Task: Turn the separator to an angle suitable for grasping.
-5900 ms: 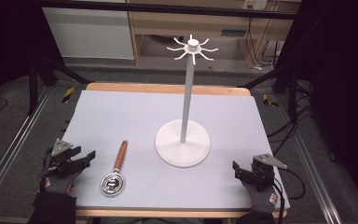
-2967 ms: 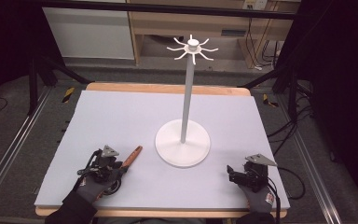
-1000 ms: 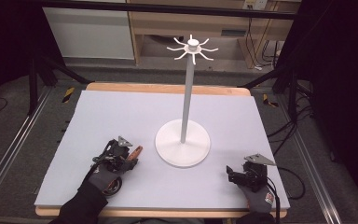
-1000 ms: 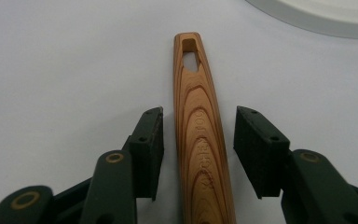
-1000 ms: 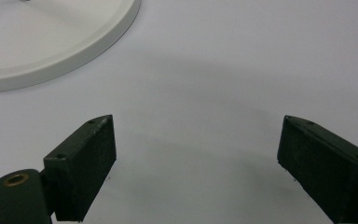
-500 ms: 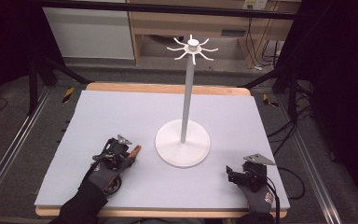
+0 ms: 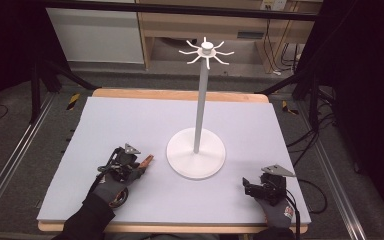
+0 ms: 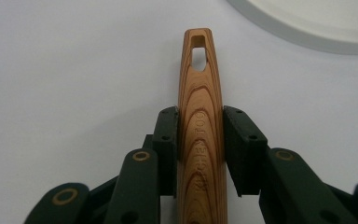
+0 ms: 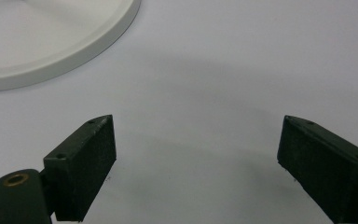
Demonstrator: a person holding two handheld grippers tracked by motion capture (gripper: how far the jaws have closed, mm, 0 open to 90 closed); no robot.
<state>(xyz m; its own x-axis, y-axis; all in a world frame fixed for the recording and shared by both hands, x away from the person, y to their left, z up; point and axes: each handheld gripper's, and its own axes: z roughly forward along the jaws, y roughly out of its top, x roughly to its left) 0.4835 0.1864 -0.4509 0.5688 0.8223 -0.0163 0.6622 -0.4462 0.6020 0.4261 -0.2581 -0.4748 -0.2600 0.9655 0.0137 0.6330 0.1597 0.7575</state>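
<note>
A kitchen tool with a wooden handle (image 8: 200, 140) lies on the pale mat (image 7: 130, 120), left of the white stand's base (image 7: 196, 160). The handle's tip (image 7: 149, 160), which has a hanging slot, points at the base. My left gripper (image 8: 200, 116) is shut on that handle; its jaws have just been closing with the handle between them. In the high view the left gripper (image 7: 135, 167) sits under a gloved hand, and the tool's round metal head (image 7: 117, 196) peeks out behind it. My right gripper (image 9: 196, 140) stands open over bare mat, at the front right (image 7: 247, 186).
The stand's tall pole (image 7: 200, 100) carries a ring of white hooks (image 7: 206, 50) at its top. Its round base shows at the top edge of the left gripper view (image 8: 317, 23) and at the upper left of the right gripper view (image 9: 42, 37). The table's wooden edge (image 7: 180, 95) borders the mat.
The left hand came from the mat's left edge to the tool, whose handle now points toward the stand's base, and its jaws now clamp that handle. The right gripper has stayed put.
</note>
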